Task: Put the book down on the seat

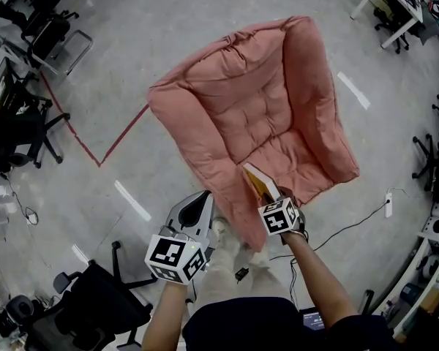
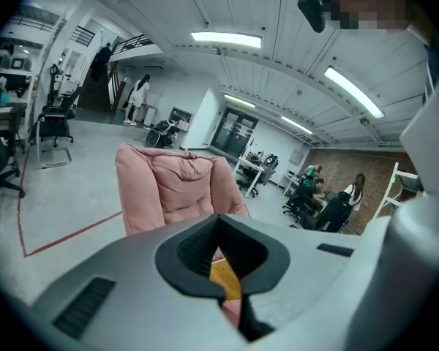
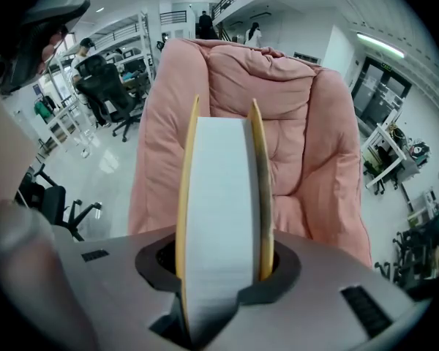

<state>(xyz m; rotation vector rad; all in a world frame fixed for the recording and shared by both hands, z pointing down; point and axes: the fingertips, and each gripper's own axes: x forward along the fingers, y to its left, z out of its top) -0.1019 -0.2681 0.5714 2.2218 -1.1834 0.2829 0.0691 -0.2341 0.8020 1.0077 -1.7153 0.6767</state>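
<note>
book held at the seat's front edge

the right gripper [image 1: 273,199], on a forearm rising from the frame's bottom centre, tilts steeply down, its jaws clamped wide on the upright book [image 3: 219,196] at the front edge of the pink armchair's seat [image 1: 278,159]. at lower left, the left gripper [image 1: 203,200] has its jaws together, empty.

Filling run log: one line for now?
right gripper: shut on book | book: over armchair seat, not down | left gripper: shut, empty
</note>
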